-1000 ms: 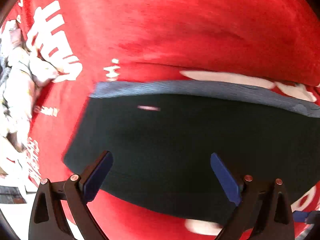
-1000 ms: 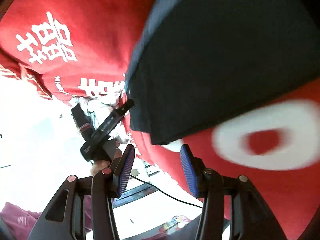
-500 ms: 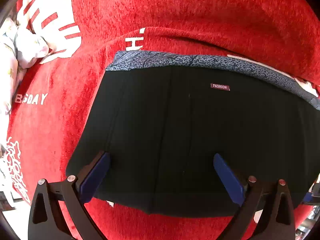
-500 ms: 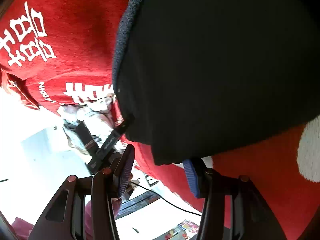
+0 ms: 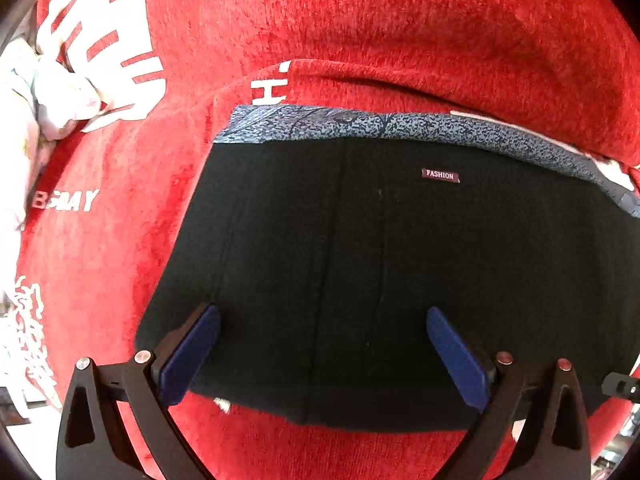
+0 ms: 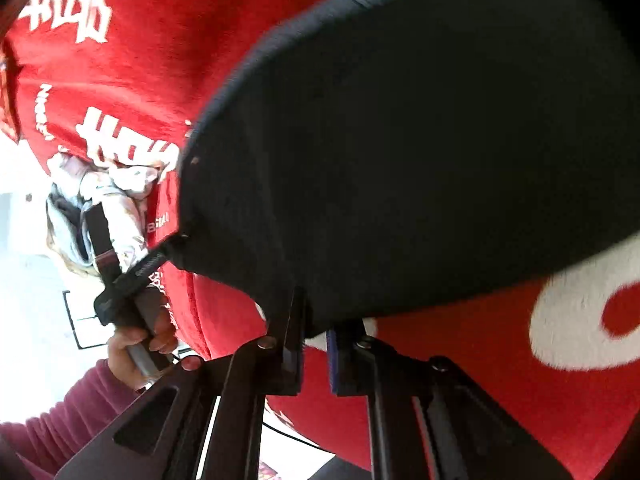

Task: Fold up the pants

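Black folded pants, with a grey patterned waistband and a small FASHION label, lie flat on a red blanket. My left gripper points steeply down over their near edge. It is open, its blue pads spread wide above the cloth with nothing pinched. In the right wrist view the pants fill the upper right. My right gripper is closing on their near edge, and its pads press the black fabric between them. The left gripper shows at the pants' left corner, held by a hand.
The red blanket carries large white characters and letters. A crumpled white patterned cloth lies at its left edge, also seen as a pale bundle. Bright white floor and a thin black cable lie beyond the blanket's edge.
The left gripper came in over the pants, then held still, open throughout. The right gripper moved up to the pants' near edge and closed from open onto the fabric.
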Action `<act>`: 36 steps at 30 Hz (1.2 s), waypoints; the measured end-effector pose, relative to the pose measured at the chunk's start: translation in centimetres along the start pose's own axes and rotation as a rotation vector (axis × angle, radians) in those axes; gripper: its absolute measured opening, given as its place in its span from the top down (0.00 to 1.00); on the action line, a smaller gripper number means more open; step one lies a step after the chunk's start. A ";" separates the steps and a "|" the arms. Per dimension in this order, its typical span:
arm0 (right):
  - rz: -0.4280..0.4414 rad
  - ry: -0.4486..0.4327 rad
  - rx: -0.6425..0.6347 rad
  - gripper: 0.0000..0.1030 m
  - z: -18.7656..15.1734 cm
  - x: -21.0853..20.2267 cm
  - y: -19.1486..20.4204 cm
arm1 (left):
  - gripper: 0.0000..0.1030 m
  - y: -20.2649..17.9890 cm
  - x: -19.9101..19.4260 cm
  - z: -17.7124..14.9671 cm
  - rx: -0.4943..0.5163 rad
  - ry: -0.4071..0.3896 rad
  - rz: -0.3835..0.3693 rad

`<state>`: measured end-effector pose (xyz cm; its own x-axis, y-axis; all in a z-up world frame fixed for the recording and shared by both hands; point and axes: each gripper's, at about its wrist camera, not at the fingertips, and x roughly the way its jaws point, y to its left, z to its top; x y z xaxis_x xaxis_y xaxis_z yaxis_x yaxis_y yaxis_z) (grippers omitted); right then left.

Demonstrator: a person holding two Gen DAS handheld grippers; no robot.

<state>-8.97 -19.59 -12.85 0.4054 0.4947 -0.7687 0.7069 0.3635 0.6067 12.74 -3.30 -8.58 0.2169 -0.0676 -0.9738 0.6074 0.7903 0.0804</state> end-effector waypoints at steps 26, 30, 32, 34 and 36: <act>-0.420 -0.005 -0.259 0.81 3.4 -4.4 0.9 | 0.00 -15.1 -2.9 -5.6 0.254 -0.003 -0.162; -0.457 0.047 -0.298 0.72 2.8 -3.3 2.5 | 0.00 -13.1 -4.4 -5.0 0.197 -0.034 -0.138; -0.449 0.049 -0.334 0.72 3.2 -3.3 4.1 | 0.00 -10.3 -5.7 -4.2 0.132 -0.092 -0.121; -0.412 0.053 -0.376 0.72 4.3 -3.2 6.0 | 0.00 -7.1 -6.2 -3.1 0.064 -0.122 -0.093; -0.369 0.068 -0.431 0.67 5.9 -2.1 8.6 | 0.00 -3.2 -5.8 -1.2 -0.002 -0.137 -0.055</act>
<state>-0.33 -22.11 -7.25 0.1278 0.3186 -0.9392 0.4885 0.8039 0.3392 8.58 -4.66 -3.41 0.2859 -0.1934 -0.9386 0.6196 0.7845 0.0271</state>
